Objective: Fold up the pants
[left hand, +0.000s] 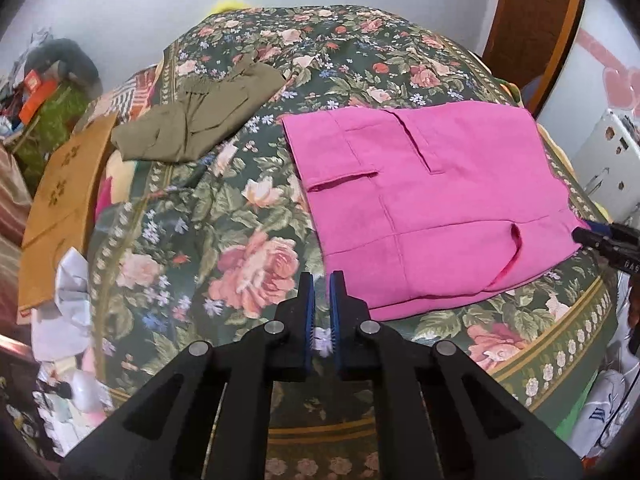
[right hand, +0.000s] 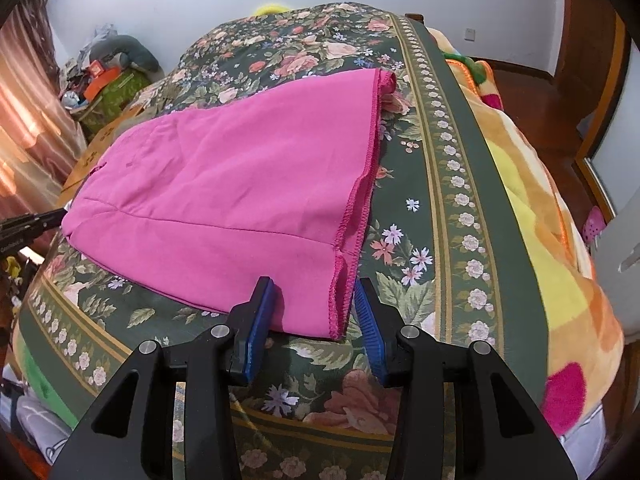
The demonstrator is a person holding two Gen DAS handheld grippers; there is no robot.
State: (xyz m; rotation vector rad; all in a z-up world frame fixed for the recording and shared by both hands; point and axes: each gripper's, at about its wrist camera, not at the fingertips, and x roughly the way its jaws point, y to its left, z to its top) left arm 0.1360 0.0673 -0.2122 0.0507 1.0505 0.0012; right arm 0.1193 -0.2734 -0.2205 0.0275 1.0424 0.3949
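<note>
Right claw stands wide, its two blue pads straddling the near hem corner of the pink pants, one pad over the cloth and one just off the hem on the bedspread; nothing is pinched yet. From that corner the hem runs away toward the far side of the bed, and the pants stretch off leftward along the near edge of the bed, so their long axis lies across the claw's line of sight, not along it.

Left claw is nearly closed, only a narrow slit between the pads, holding nothing; it hovers over the floral spread just beside the waist end of the pants, which lie to its right. Pockets and seams face up there, the cloth mostly flat.

So each claw owns one end: right nearer the hem, left nearer the waistband. My read is the coming fold turns on carrying the hem end leftward along that long axis toward the waist. Well apart, near the far left corner, sits an olive garment, already bundled.
</note>
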